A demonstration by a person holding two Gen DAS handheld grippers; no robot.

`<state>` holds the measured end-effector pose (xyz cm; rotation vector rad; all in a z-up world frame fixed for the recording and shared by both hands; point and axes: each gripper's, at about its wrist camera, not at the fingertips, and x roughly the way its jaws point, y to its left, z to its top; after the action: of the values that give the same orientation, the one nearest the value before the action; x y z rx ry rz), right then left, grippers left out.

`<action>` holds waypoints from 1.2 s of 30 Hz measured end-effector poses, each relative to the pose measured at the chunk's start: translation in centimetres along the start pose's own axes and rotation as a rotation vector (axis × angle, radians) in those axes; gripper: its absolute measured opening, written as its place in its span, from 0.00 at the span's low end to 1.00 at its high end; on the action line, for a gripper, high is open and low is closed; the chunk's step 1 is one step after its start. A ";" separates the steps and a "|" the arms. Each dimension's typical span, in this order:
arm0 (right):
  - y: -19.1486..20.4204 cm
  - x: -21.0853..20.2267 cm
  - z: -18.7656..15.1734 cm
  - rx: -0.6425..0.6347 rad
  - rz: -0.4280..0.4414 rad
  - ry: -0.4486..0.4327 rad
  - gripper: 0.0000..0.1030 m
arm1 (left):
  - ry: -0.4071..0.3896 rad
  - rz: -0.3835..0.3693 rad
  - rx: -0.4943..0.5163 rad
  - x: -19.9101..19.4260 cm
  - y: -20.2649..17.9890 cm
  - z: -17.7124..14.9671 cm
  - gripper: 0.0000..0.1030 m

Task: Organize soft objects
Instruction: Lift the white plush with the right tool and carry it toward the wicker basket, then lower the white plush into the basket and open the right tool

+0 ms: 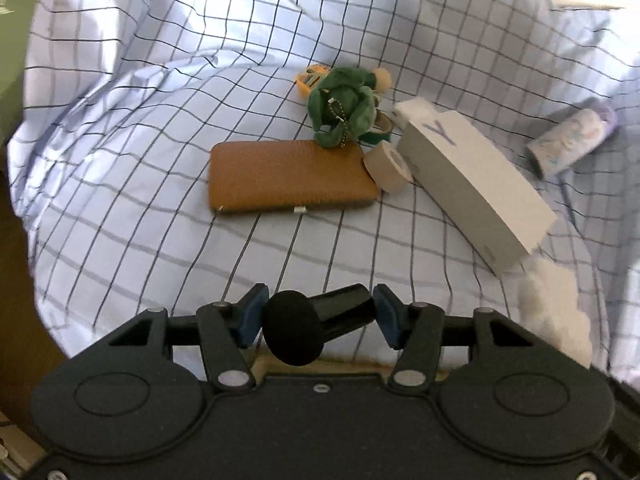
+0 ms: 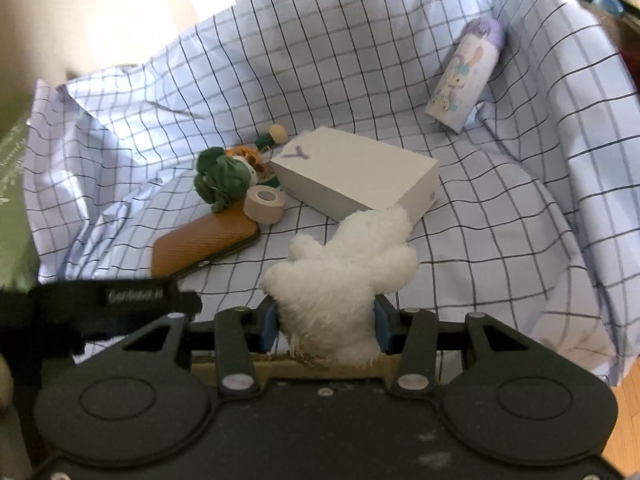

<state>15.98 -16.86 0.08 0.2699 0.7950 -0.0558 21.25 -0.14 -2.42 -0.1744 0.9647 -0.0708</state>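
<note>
Mid-sort, 2 items lifted: left gripper point(image 1: 318, 316) pinching black foam-tipped microphone point(image 1: 294, 334), right gripper point(image 2: 325, 322) clamping white plush point(image 2: 344, 280). Next, needing somewhere to deposit both.

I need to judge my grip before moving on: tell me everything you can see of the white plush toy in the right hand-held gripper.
The white plush toy is fluffy, fleecy-looking fabric with rounded lobes like limbs or ears. The right hand-held gripper is shut on its lower end, blue pads pressing both sides. It sticks up and forward above the checked sheet, its far tip overlapping the white box in view. A cord hangs underneath.
</note>
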 end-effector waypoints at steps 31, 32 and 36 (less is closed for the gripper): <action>0.8 -14.2 -7.7 -0.001 0.084 -0.163 0.45 | -0.130 -0.002 0.015 -9.5 0.9 -11.7 0.53; 0.8 -14.0 -7.7 0.000 0.082 -0.155 0.45 | -0.126 0.000 0.014 -9.3 0.9 -11.7 0.53; 0.8 -13.3 -7.8 0.008 0.081 -0.121 0.45 | -0.106 0.006 0.006 -8.8 1.2 -12.1 0.53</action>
<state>1.36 -14.78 4.46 0.3035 0.6628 0.0006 6.28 0.79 -2.28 -0.1684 0.8593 -0.0585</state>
